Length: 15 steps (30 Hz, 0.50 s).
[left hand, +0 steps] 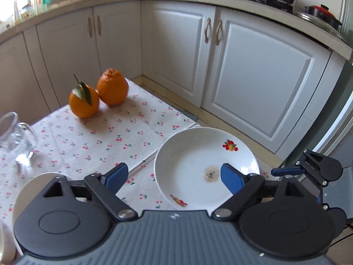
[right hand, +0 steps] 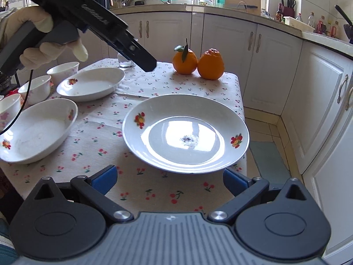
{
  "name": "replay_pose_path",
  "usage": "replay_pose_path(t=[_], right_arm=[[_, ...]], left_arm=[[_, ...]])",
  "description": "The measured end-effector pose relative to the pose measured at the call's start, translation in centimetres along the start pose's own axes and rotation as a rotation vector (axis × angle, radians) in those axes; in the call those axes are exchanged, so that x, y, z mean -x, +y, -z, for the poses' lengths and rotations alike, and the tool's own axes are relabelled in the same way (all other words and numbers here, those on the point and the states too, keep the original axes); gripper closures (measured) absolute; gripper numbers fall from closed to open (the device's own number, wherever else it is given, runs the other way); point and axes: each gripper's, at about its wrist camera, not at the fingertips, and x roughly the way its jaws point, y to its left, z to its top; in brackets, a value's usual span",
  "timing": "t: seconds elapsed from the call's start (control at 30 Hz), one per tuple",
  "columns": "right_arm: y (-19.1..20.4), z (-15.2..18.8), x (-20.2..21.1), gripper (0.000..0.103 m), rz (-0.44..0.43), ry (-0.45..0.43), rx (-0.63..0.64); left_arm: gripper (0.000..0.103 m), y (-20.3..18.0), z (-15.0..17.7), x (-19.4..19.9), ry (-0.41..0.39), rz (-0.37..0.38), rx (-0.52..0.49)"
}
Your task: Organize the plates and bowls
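A white plate with fruit prints point(right hand: 185, 132) lies on the cherry-print cloth near the table's right edge; it also shows in the left wrist view point(left hand: 198, 161). My right gripper point(right hand: 169, 180) is open and empty just in front of its near rim. My left gripper point(left hand: 172, 175) is open and empty, held above the table, its right finger over the plate. Two white oval dishes point(right hand: 91, 84) point(right hand: 37, 130) lie at the left, with three small white bowls point(right hand: 62, 70) point(right hand: 36, 88) point(right hand: 10, 106) behind them.
Two oranges point(right hand: 198, 63) sit at the table's far edge, also in the left wrist view point(left hand: 98, 96). A glass jug point(left hand: 15, 137) stands at the left. White cabinets point(left hand: 242, 66) run close beyond the table. The left tool body point(right hand: 92, 22) hangs over the dishes.
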Motion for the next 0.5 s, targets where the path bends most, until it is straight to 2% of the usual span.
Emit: replay_pose_path(t=[0.17, 0.5], right_arm=[[2.2, -0.3, 2.4, 0.0, 0.005, -0.043, -0.005], [6.1, -0.8, 4.7, 0.0, -0.015, -0.101, -0.007]], left_arm=[[0.009, -1.0, 2.9, 4.5, -0.099, -0.084, -0.031], [0.009, -4.6, 11.2, 11.5, -0.218, -0.275, -0.125]])
